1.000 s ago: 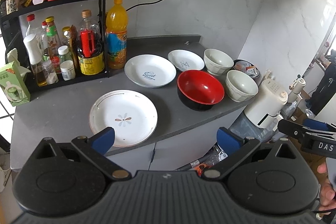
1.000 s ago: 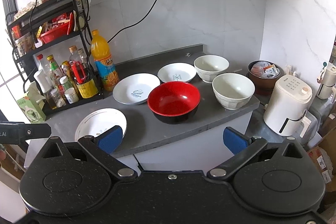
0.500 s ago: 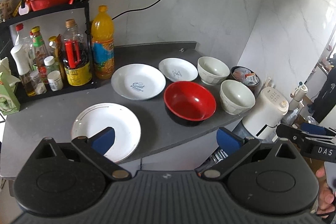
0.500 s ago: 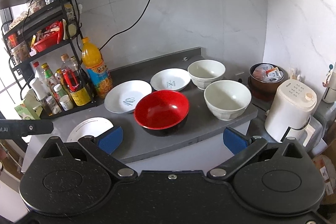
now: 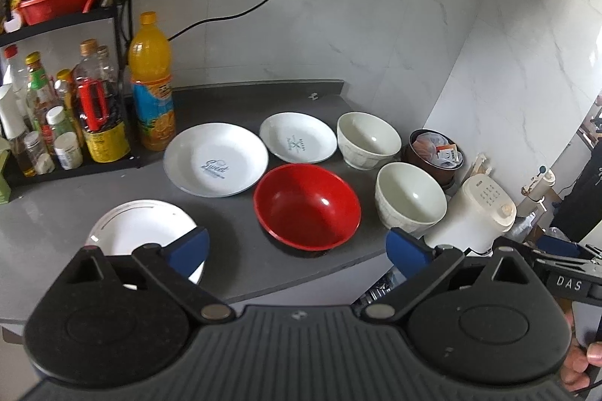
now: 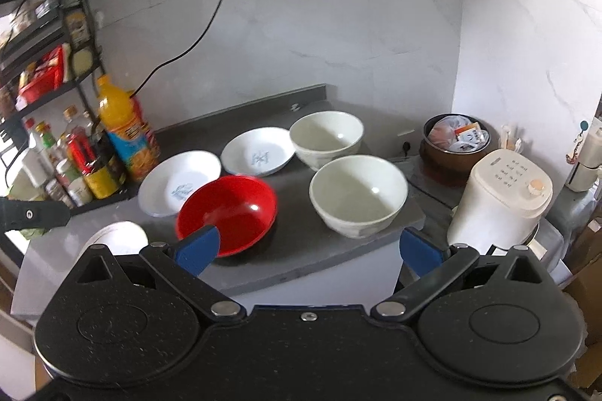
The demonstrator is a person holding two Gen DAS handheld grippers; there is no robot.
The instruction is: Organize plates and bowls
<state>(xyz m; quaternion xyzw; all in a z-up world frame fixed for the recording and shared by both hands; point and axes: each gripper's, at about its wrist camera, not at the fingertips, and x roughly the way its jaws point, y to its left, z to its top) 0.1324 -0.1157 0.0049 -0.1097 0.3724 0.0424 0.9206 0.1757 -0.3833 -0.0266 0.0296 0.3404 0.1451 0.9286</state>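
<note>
Both claws wide apart, nothing held: left gripper (image 5: 297, 248) and right gripper (image 6: 307, 249) hang just off the counter's (image 5: 233, 273) front edge, blue pads facing the dishes.

Count from where I sit: 3 plates, 3 bowls, all on the grey counter, none stacked.
- Red bowl (image 5: 306, 205), glossy inside, dark outside, round; straight ahead of my left claw, ahead-left of the right one (image 6: 229, 213). Its rim just beside the big plate.
- 2 cream bowls, ribbed outer walls, glazed: near one (image 6: 357, 194) dead ahead of right claw, close to the counter's corner; far one (image 6: 326, 134) behind it, apart.
- Big white plate (image 5: 216, 164), shallow, script reads "Sweet" w/ smaller print I can't read; ahead-left of left claw.
- Small white plate (image 5: 298, 142), grey crossed emblem, text too small; beyond the red bowl, rim right by the far cream bowl.
- White plate w/ thin dark rim line (image 5: 139, 231), partly behind my left claw's left pad (image 5: 188, 248).

Extras: orange drink bottle (image 5: 152, 81) w/ blue label far left, next to a black wire rack (image 5: 56, 25) of sauce bottles. White appliance (image 6: 500, 198) w/ buttons right of the right claw, off the counter. Brown pot (image 6: 451, 145) holding packets behind it. Right claw's arm reads "DAS" in the left view.
</note>
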